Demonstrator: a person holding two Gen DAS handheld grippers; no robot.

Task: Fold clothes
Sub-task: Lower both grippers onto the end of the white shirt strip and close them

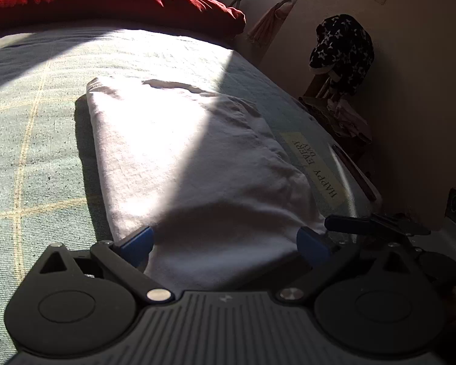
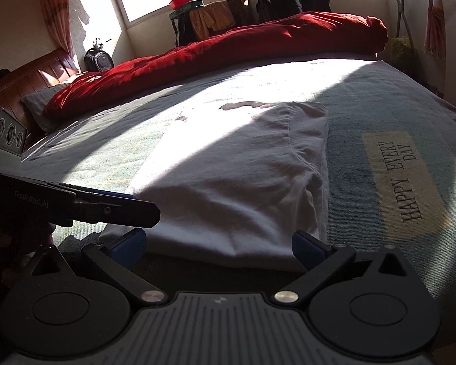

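1. White cotton, a garment folded into a long narrow panel, lies flat on the bed, its length running away from me, half in sun and half in shadow.
2. It sits toward the right side of the bed, just left of the printed "HAPPY EVERY DAY" patch; a red quilt is heaped along the far edge, well apart from it.
3. My left hand-held gripper has its jaws spread wide, nothing between them, and the near end of the garment lies right in that gap.
4. My right hand-held gripper is likewise spread and empty, poised at the near hem, toward the garment's right corner.
5. Both tools are close together at the near short edge (in the right wrist view, the left one shows side-on at the left of the frame).
6. Judging the step: the sides appear already turned in, so this fits either a pause just after laying a fold down, or the approach to taking the near edge for a fold toward the far end. I can't settle which.
7. If a further fold is due, it calls for a pinch on each near corner through all layers, lifted evenly so the stacked sleeve on the right doesn't slide out.
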